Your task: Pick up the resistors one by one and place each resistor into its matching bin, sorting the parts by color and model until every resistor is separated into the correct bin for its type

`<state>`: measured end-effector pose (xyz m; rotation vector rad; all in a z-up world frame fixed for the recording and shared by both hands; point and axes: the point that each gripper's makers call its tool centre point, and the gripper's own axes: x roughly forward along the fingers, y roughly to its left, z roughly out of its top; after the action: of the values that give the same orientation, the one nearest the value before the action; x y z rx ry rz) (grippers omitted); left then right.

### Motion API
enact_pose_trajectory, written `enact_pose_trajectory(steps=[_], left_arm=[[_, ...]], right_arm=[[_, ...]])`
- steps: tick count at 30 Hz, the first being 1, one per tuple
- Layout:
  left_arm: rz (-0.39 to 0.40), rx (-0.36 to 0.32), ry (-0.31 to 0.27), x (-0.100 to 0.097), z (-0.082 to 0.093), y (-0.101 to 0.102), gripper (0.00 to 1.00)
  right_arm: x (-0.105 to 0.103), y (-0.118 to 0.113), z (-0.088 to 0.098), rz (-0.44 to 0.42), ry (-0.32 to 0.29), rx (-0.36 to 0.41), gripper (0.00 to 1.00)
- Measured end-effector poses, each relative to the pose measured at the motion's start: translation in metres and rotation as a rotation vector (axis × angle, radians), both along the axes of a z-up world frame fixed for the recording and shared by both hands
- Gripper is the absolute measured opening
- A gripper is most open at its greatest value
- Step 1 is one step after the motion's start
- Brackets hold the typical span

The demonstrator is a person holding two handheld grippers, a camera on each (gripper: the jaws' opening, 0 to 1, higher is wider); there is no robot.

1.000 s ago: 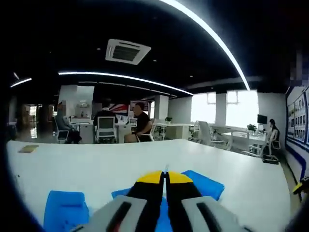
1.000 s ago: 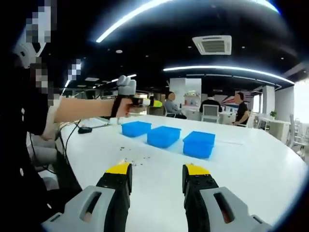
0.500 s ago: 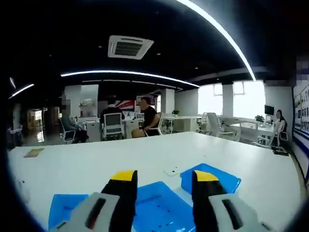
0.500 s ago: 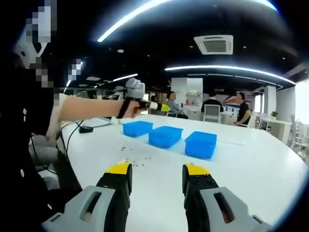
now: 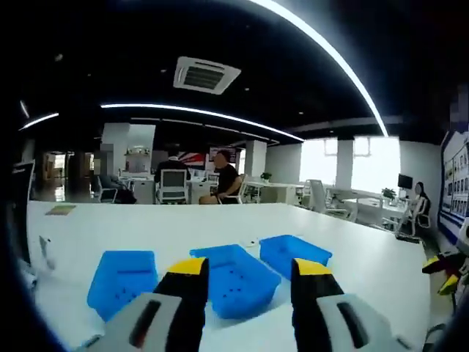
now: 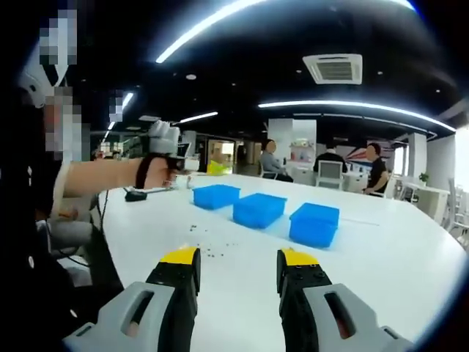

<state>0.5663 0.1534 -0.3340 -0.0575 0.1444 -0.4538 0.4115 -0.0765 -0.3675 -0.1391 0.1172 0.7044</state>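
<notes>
Left tool (image 5: 244,270) open — above three blue bins (image 5: 236,279).

Ceiling dark; I read long light strips (image 5: 322,51) arcing across the top of both views, bent by fisheye. Windows (image 5: 352,158) at centre right of the left gripper view blow out white. Table (image 6: 381,249) glares bright. Edges soft, smeared.

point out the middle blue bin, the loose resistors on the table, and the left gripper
middle blue bin (image 6: 259,210): right gripper view, on its front wall.
loose resistors (image 6: 212,251): right gripper view, on the scatter of small dark parts lying on the white table.
left gripper (image 5: 245,275): left gripper view, midway between its yellow tips.
</notes>
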Motion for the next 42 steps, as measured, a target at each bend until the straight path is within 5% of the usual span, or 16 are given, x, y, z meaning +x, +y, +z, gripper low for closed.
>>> enact_pose_trajectory(steps=[5, 8, 12, 14, 17, 22, 27, 28, 35, 42], left_arm=[[0.033, -0.015, -0.001, -0.05, -0.007, 0.022, 0.46], [0.049, -0.097, 0.053, -0.078, -0.016, 0.033, 0.47], [0.079, -0.085, 0.048, -0.109, -0.024, 0.046, 0.47], [0.079, -0.072, 0.048, -0.123, -0.029, 0.049, 0.49], [0.061, -0.14, 0.04, -0.143, -0.031, 0.054, 0.57], [0.098, -0.065, 0.033, -0.161, -0.04, 0.071, 0.55], [0.099, -0.051, 0.036, -0.164, -0.041, 0.072, 0.55], [0.105, 0.023, 0.147, -0.162, -0.055, 0.072, 0.53], [0.067, 0.081, 0.372, -0.143, -0.066, 0.064, 0.5], [0.021, 0.232, 0.45, -0.116, -0.069, 0.05, 0.45]], right_arm=[[0.0, 0.004, 0.001, 0.014, -0.002, -0.002, 0.43], [0.0, 0.005, 0.0, 0.019, -0.002, -0.003, 0.43], [0.001, 0.006, 0.0, 0.021, -0.003, -0.005, 0.43], [0.001, 0.005, 0.002, 0.021, -0.005, -0.006, 0.43], [0.001, 0.003, 0.003, 0.019, -0.007, -0.009, 0.43], [0.0, -0.001, 0.002, 0.009, -0.002, -0.014, 0.44], [-0.001, -0.001, 0.003, 0.01, -0.002, -0.018, 0.44], [-0.002, -0.001, 0.003, 0.012, -0.002, -0.02, 0.44], [-0.004, -0.002, 0.0, 0.021, 0.003, -0.038, 0.44], [-0.005, -0.006, -0.001, 0.017, 0.004, -0.031, 0.44]])
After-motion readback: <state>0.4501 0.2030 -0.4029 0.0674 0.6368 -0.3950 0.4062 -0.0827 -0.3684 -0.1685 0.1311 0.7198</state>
